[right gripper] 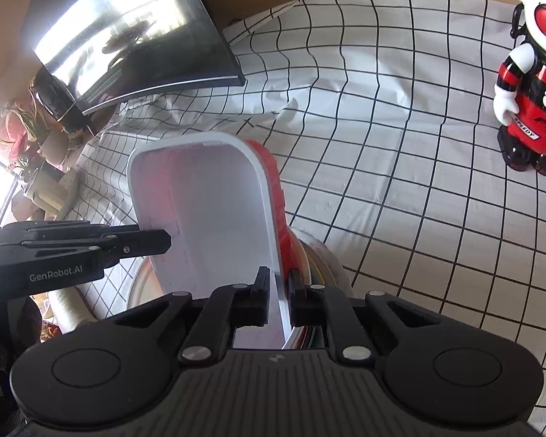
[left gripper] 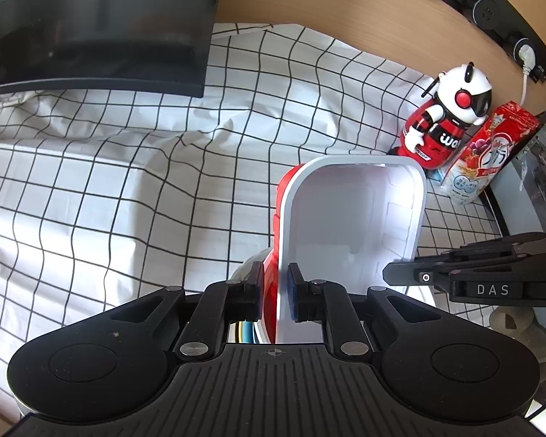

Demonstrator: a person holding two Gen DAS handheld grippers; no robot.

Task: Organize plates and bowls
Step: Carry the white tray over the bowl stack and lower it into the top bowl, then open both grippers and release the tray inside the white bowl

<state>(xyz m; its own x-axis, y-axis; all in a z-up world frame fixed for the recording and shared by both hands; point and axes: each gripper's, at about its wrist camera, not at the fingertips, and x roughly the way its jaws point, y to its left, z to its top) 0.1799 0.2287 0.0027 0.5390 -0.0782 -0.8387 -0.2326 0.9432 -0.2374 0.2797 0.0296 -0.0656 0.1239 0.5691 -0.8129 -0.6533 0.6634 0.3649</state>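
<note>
Left hand-held gripper: jaws pinching one long wall of the red-and-white rectangular dish, one pad on the red outside, the other on the white inside. Right hand-held gripper: clamped on the opposite long wall, same way, one pad in, one pad out. In the left wrist view the right unit comes in from the right edge at the dish rim; in the right wrist view the left unit comes in from the left edge

Dish is held between the two, open white interior facing up toward both cameras, far end tilted away over the bench. Under its near end sits a stack of round plates, coloured rims just visible beside and below the dish; can't tell whether the dish touches the stack

Bench is covered by a white cloth with a black grid, wrinkled. Dark monitor stands at the back left, well apart from the dish. Red, white and black toy robot stands at the back right against the wooden back panel, a red snack bag just beside it. Black socket strip runs along the panel
</note>
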